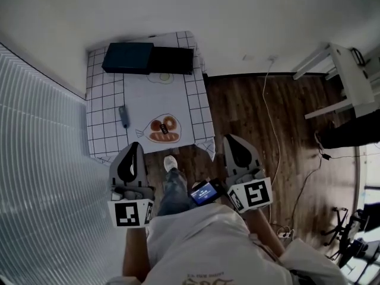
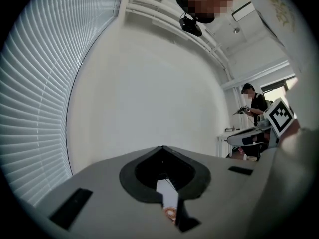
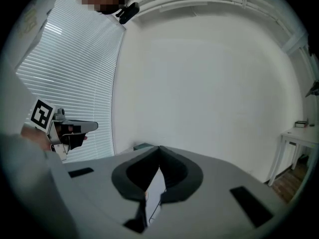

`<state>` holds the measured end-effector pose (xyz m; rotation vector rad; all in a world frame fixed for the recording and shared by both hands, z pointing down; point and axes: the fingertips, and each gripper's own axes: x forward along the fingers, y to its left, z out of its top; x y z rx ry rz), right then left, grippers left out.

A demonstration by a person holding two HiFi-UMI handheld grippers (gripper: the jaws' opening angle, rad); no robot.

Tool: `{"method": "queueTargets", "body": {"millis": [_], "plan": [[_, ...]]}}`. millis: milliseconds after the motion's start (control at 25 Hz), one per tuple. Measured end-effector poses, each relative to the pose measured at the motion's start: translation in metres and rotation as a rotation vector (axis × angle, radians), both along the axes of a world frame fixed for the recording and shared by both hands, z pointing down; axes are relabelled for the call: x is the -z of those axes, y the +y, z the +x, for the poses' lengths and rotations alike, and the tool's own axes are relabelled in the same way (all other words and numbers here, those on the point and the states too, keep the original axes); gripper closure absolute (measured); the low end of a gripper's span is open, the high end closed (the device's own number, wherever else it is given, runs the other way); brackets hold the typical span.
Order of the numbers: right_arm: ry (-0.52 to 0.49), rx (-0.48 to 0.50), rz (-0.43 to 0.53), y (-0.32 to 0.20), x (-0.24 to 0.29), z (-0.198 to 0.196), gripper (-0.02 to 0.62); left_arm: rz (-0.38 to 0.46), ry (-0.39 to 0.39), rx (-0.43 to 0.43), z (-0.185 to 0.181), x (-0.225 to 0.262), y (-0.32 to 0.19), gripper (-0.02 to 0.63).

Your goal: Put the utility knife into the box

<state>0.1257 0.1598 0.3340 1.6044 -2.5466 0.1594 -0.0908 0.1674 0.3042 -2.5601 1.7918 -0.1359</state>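
The utility knife, blue-grey, lies on the left part of the checked tablecloth. At the table's far end sits a dark blue box with a black box beside it. My left gripper is held near the table's front edge, shut and empty, its jaws meeting at the tip. My right gripper hovers over the wooden floor right of the table, also shut with nothing in it. Both stand well short of the knife.
The cloth carries a printed fish plate and a fried egg. Window blinds run along the left. A white cable crosses the floor, and a white desk stands at the right. Another person is far off.
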Motion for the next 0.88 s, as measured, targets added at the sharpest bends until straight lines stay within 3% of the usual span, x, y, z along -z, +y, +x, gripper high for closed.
{"method": "queueTargets", "body": {"millis": [480, 880], "plan": [[0.004, -0.024, 0.017, -0.076, 0.013, -0.051, 0.589, 0.039, -0.005, -0.031, -0.048, 0.013, -0.079, 0.598], [0.029, -0.053, 0.031, -0.107, 0.021, -0.087, 0.589, 0.029, 0.029, -0.058, -0.084, 0.008, -0.118, 0.598]]}}
